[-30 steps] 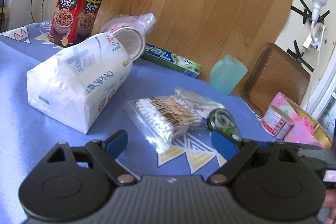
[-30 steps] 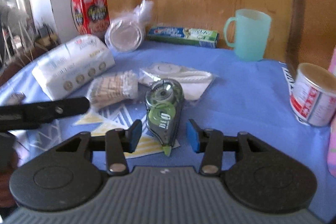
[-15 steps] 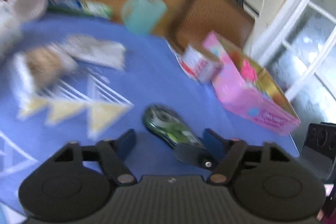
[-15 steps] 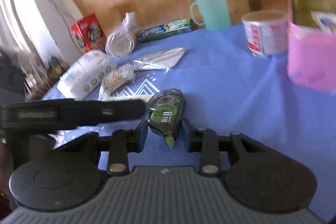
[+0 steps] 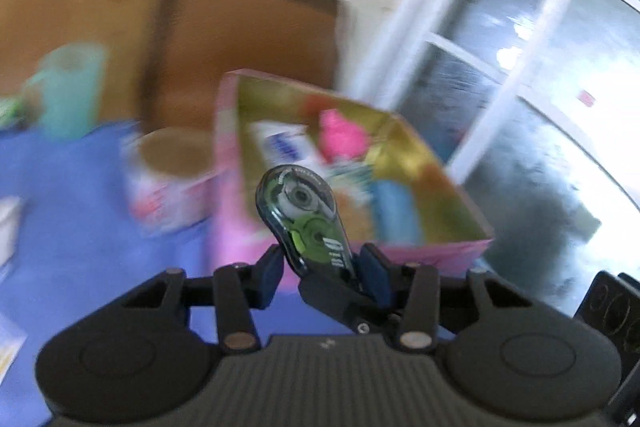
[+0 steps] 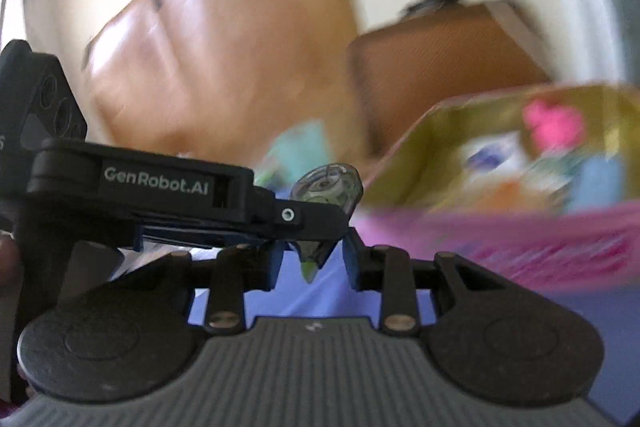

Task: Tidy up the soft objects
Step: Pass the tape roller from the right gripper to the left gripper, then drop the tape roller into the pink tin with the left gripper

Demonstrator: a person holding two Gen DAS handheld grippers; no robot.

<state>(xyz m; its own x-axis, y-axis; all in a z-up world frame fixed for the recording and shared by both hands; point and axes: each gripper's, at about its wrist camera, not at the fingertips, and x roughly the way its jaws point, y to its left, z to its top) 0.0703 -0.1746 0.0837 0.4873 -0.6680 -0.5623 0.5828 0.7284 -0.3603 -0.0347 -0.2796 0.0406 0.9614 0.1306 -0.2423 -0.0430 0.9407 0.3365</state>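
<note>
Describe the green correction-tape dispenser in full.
The green and clear plastic correction-tape dispenser is a teardrop-shaped shell. Through its see-through casing show a grey reel and green inner parts, and white print runs along its narrow end. It is off the blue tablecloth, rounded end away from the left gripper, whose jaws sit snug against its sides. Its pale green tip points down between the jaws of the right gripper, with gaps on both sides there. Behind it is the open pink cardboard box.

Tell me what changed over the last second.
The right gripper closed on the correction tape and lifted it off the table toward the pink box. The left gripper swung over and narrowed its fingers around it. The box stayed put.
</note>
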